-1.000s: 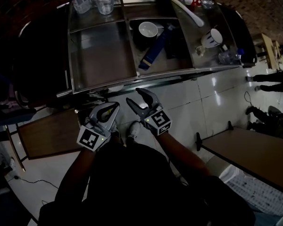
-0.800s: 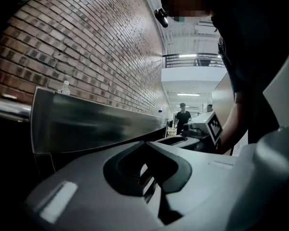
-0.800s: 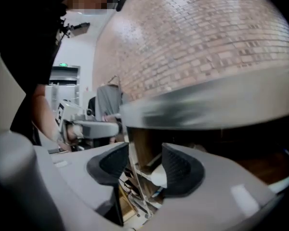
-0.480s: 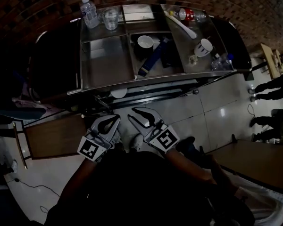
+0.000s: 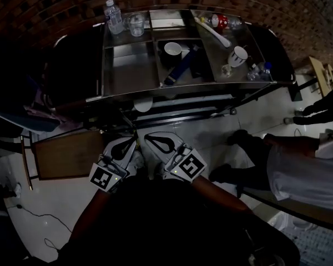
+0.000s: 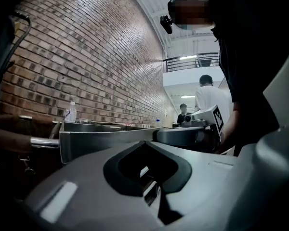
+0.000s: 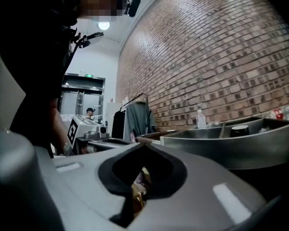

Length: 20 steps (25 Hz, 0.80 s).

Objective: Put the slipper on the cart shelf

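Head view places the left claw (image 5: 133,141) and the right claw (image 5: 149,137) side by side, low in front of you, short of the cart (image 5: 127,65). The left claw is clenched with nothing in it. The right claw's jaws have just been closing and now meet on nothing. You cannot pick out the slipper with certainty; the lower cart shelf (image 5: 177,111) lies in shadow. A long blue item (image 5: 177,70) lies slanted in the top tray's middle compartment, beside a white bowl (image 5: 173,49).
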Each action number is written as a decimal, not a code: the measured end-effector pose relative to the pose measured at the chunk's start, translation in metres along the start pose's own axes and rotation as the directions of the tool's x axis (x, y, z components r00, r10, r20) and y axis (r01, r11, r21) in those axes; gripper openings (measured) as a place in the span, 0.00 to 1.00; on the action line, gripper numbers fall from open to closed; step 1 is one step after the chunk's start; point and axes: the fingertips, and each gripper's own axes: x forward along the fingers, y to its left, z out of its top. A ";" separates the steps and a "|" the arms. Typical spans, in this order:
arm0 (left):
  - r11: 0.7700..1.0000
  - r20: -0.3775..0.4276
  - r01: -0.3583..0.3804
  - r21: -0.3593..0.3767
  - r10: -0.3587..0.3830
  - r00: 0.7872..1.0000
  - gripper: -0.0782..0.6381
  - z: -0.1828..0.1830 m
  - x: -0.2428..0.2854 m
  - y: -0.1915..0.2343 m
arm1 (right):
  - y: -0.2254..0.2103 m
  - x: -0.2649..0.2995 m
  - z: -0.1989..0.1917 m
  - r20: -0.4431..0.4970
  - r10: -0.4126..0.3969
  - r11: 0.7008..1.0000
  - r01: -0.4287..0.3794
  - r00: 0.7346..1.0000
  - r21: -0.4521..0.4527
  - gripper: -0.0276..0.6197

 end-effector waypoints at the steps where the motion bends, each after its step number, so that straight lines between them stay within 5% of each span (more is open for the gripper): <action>1: 1.000 -0.004 -0.011 0.001 0.011 1.000 0.11 0.000 -0.004 -0.003 | 0.004 0.000 0.001 0.000 0.012 1.000 -0.012 1.000 -0.002 0.04; 12: 0.991 -0.043 -0.130 0.028 0.131 0.990 0.11 -0.005 -0.068 -0.005 | 0.057 0.021 -0.005 -0.004 0.135 0.990 -0.135 0.991 0.040 0.04; 20: 0.985 -0.013 -0.171 0.026 0.171 0.985 0.11 -0.004 -0.128 0.026 | 0.100 0.064 -0.008 -0.034 0.154 0.988 -0.153 0.988 0.037 0.04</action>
